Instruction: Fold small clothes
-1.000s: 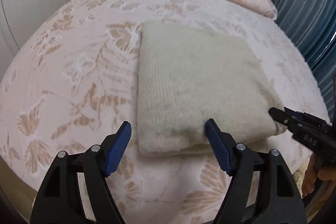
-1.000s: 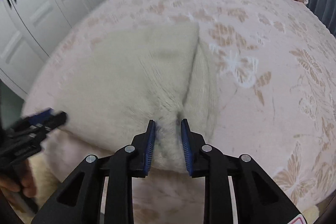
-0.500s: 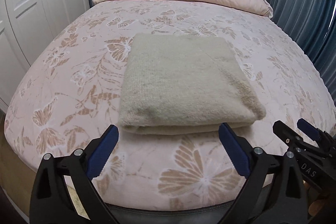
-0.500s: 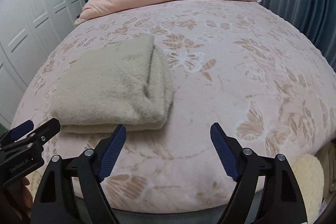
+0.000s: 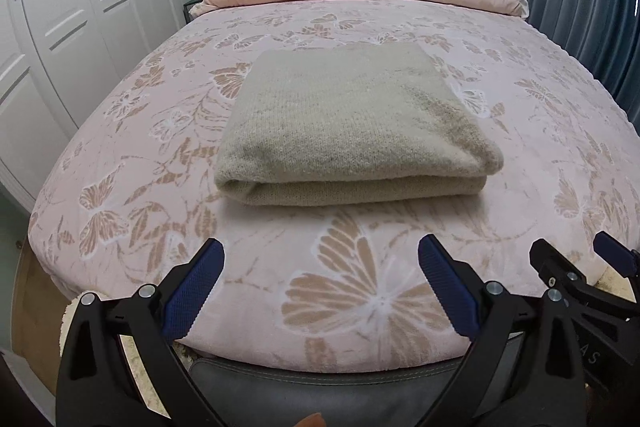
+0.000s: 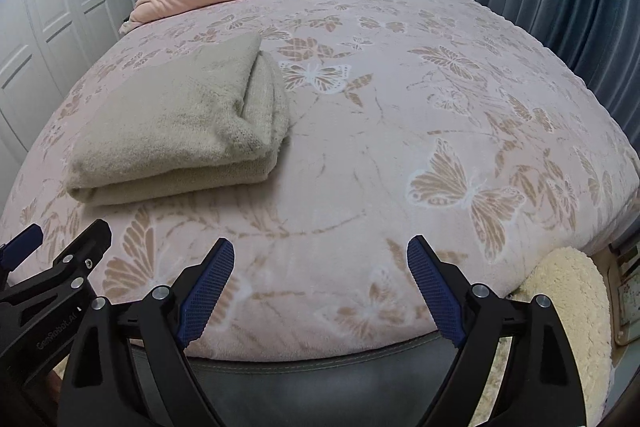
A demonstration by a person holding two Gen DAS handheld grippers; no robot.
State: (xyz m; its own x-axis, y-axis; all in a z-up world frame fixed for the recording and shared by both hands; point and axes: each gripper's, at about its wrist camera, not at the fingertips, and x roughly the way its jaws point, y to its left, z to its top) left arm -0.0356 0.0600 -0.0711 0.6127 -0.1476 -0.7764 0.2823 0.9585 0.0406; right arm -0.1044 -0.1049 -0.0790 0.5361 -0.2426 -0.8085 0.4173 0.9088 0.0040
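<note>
Tools (image 5: 320,255) (image 6: 320,253) gape; only right view shows sweater's (image 6: 180,123) layered side.

The left gripper (image 5: 320,283) is held level with its two black arms spread wide, and the blue ribbed pads (image 5: 194,293) face each other across a broad gap with nothing between them. The right gripper (image 6: 320,287) has the same pose, its blue pads (image 6: 436,293) wide apart and holding nothing. The two sit side by side at about the same height: each one's tip shows at the edge of the other's view.
</note>
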